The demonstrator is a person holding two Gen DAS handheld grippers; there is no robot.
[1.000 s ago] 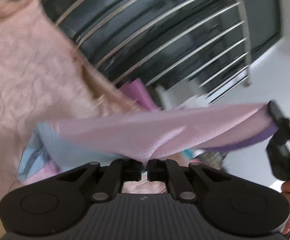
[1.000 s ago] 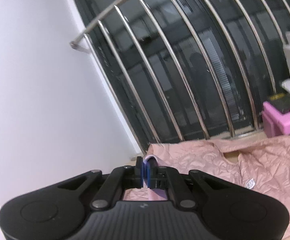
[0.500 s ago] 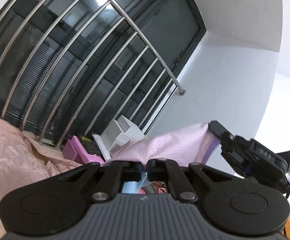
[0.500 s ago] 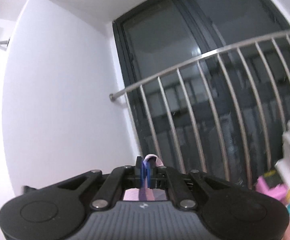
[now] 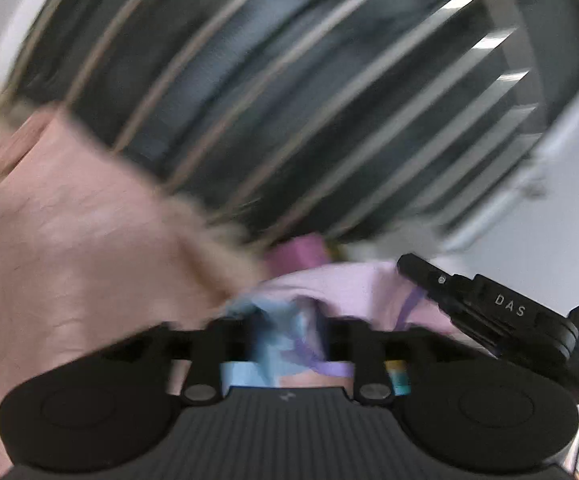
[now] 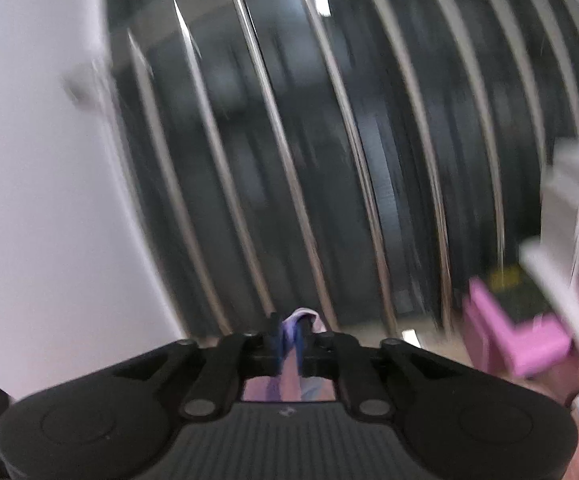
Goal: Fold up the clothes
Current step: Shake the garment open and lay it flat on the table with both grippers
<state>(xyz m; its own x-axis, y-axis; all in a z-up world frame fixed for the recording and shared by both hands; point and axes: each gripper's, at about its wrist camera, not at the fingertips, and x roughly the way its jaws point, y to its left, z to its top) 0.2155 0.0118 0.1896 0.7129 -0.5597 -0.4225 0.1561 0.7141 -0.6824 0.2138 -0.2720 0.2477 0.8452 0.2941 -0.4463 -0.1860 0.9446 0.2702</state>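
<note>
Lilac garment [image 5: 353, 292]: thin mesh cloth with blue and purple trim, held in the air in front of the railing [image 5: 329, 100], bunched between both tools.
Left gripper [image 5: 289, 332]: jaws spread, cloth lying between them; whether it is pinched, I cannot tell through the blur.
Right gripper [image 6: 291, 344]: jaws clenched on a purple-edged hem, tool aimed at the railing.
Pink quilted jacket [image 5: 69, 240]: left of the railing, below the garment.
Risk: a fast swing could likely slip cloth from the left jaws, spoiling the fold.
</note>
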